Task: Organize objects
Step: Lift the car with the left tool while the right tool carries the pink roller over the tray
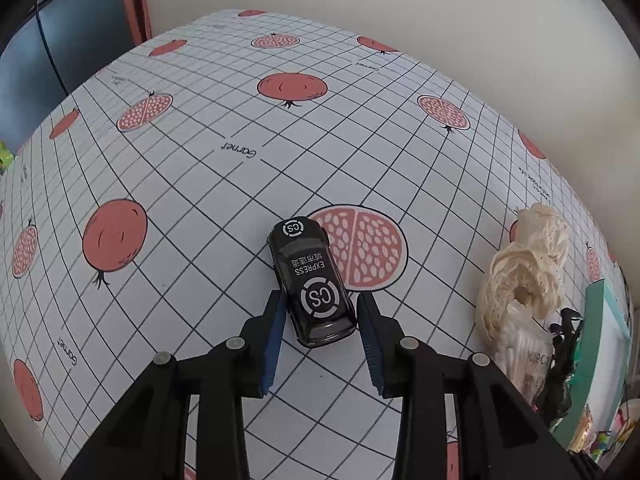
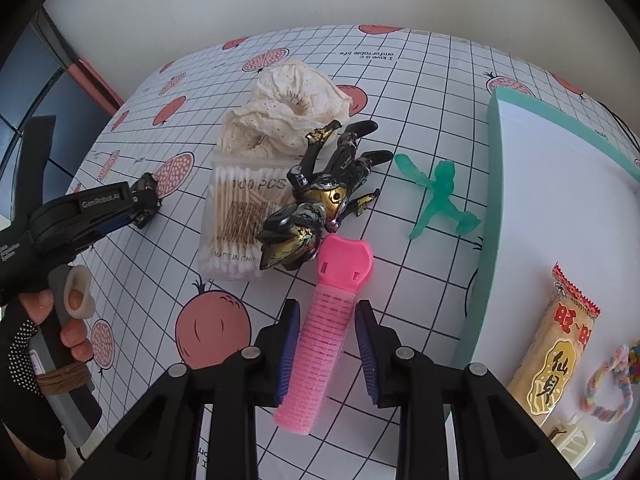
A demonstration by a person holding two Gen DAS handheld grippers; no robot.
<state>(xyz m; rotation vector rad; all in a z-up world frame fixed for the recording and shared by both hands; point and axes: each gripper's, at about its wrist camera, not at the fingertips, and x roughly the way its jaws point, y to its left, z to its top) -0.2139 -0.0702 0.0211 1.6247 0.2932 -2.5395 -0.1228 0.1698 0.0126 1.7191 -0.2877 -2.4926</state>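
On the fruit-print table, a black and gold toy figure lies on a box of cotton swabs, touching the cap end of the pink hair roller, with a green toy and a teal box to the right. The roller lies between the open fingers of the right claw, long way pointing straight ahead, cap far. The left claw is open around the back of a black toy car, which points away, a bit left.

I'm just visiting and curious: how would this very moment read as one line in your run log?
left gripper: open, straddling black toy car | right gripper: open, straddling pink hair roller | teal box: holds snack packet
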